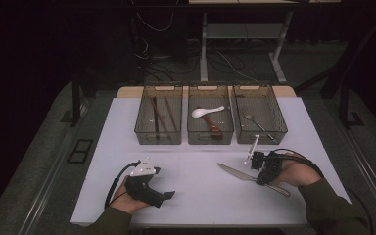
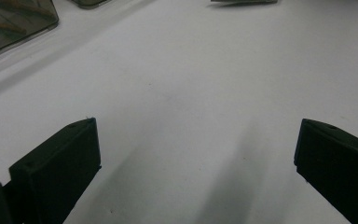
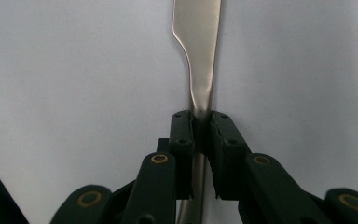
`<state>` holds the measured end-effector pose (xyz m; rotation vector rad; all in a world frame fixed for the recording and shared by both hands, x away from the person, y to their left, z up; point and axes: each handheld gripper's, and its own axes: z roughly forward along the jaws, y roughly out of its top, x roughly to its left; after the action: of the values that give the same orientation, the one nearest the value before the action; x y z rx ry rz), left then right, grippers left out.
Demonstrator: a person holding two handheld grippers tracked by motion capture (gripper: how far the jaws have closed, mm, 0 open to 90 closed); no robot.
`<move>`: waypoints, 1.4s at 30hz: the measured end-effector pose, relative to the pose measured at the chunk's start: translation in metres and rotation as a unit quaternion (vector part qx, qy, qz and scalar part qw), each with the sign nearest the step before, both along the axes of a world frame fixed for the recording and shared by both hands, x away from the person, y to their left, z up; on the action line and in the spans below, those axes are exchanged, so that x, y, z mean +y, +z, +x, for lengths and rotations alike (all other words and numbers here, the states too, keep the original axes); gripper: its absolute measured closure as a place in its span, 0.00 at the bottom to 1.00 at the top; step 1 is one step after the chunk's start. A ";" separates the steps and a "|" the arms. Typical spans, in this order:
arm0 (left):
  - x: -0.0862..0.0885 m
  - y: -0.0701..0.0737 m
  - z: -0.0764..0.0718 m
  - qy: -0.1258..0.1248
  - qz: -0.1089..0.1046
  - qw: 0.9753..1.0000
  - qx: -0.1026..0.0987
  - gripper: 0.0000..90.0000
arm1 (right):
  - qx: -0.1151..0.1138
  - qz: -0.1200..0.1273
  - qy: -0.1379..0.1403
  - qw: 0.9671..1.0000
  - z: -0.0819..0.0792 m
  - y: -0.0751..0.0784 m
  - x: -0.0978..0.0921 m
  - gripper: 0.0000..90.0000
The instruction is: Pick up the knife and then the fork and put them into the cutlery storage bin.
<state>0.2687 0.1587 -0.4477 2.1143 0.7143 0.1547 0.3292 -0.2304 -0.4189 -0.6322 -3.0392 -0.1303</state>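
Steel shows between the jaws of the right tool (image 3: pixel 201 122), which have closed on the knife (image 3: pixel 200 56) near where handle meets blade; the knife lies on the white counter (image 1: pixel 191 191), blade pointing left in the high view. The left tool (image 2: pixel 196 158) rests gaping, holding nothing. The grasp looks made and the lift is next, probably toward the right bin (image 1: pixel 259 115) (a fork seems to lie there), keeping the blade level over its wall.
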 end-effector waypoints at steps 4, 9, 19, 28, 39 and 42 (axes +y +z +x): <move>0.000 0.000 0.000 0.001 -0.001 1.000 -0.001 0.00 | -0.007 0.009 -0.010 1.000 0.002 0.002 -0.002 0.89; 0.001 0.000 0.000 0.000 0.000 1.000 -0.001 0.00 | -0.024 0.038 -0.024 0.999 0.004 0.008 -0.006 0.89; 0.001 0.001 0.000 0.001 -0.002 1.000 -0.002 0.00 | -0.073 0.131 -0.063 0.987 0.013 0.022 -0.026 0.89; 0.000 0.001 0.000 0.001 -0.003 1.000 -0.003 0.00 | -0.110 0.205 -0.121 0.965 0.019 0.030 -0.048 0.89; 0.000 0.001 0.000 0.001 -0.004 1.000 -0.003 0.00 | -0.141 0.303 -0.163 0.929 0.027 0.031 -0.077 0.89; 0.001 0.001 0.000 0.001 -0.004 1.000 -0.003 0.00 | -0.147 0.320 -0.172 0.920 0.029 0.029 -0.083 0.89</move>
<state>0.2684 0.1592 -0.4467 2.1045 0.7130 0.1585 0.3578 -0.3134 -0.3896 -1.1317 -2.8088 -1.2659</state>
